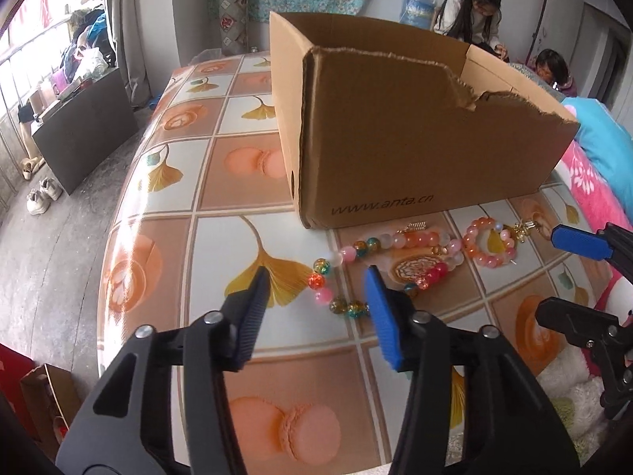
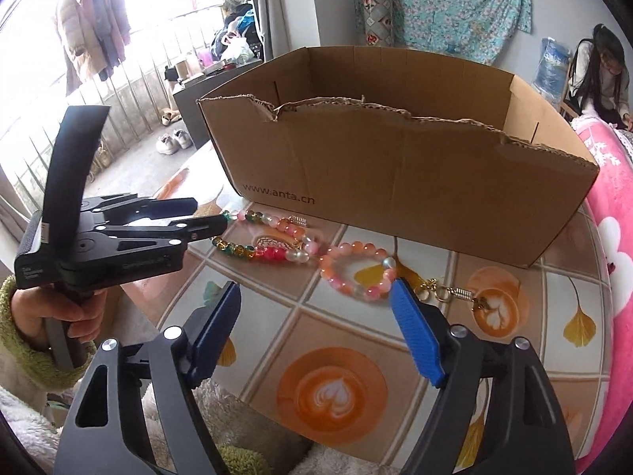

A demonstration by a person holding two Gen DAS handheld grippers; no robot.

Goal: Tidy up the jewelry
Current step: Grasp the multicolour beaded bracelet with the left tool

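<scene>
A long multicoloured bead strand (image 1: 358,251) (image 2: 273,251) and a smaller pink-orange bead bracelet (image 1: 488,243) (image 2: 358,273) with a gold clasp lie on the table in front of an open cardboard box (image 1: 415,134) (image 2: 395,182). My left gripper (image 1: 316,277) is open, low over the table, its jaws either side of the strand's near end. My right gripper (image 2: 316,289) is open, just short of the bracelet. Each gripper shows in the other's view, the right (image 1: 581,273) and the left (image 2: 198,217).
The table has a tiled-pattern cloth (image 1: 237,182) (image 2: 336,356). A pink blanket (image 2: 609,237) and plush white fabric (image 1: 569,396) lie at the right edge. Two people (image 1: 474,12) sit at the back. The floor drops off at the left.
</scene>
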